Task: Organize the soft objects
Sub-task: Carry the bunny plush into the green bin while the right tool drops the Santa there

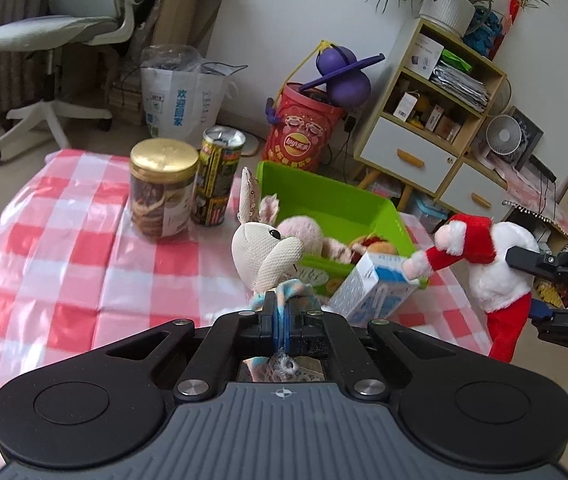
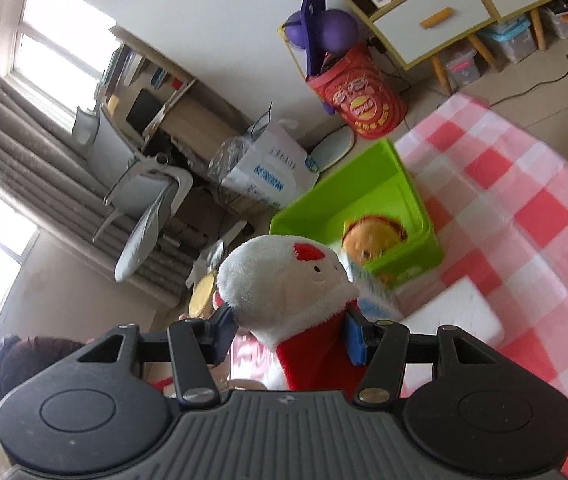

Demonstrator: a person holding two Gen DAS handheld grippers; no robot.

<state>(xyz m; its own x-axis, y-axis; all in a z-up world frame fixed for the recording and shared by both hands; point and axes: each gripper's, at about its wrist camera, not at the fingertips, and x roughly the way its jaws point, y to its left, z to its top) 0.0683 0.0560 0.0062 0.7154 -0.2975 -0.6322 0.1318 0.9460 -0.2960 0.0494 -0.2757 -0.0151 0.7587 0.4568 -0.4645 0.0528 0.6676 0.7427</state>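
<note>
My left gripper [image 1: 281, 312] is shut on the blue-striped body of a cream rabbit plush [image 1: 267, 250], held just before the green bin [image 1: 336, 196]. The bin holds a pink plush [image 1: 304, 232] and a brown round plush [image 1: 380, 246]. My right gripper [image 2: 288, 334] is shut on a red and white Santa plush [image 2: 284, 280], gripped at its red lower part; in the left wrist view the Santa plush [image 1: 496, 264] hangs at the right, its arm reaching over a blue and white carton [image 1: 372, 288]. The green bin [image 2: 384, 184] lies beyond it.
A gold-lidded jar [image 1: 161, 188] and a tall can [image 1: 215, 176] stand on the red checked tablecloth [image 1: 63, 240] left of the bin. A white box [image 2: 456, 312] lies on the cloth. A red snack barrel [image 1: 304, 128], shelf unit [image 1: 436, 112] and office chair [image 1: 55, 40] stand on the floor behind.
</note>
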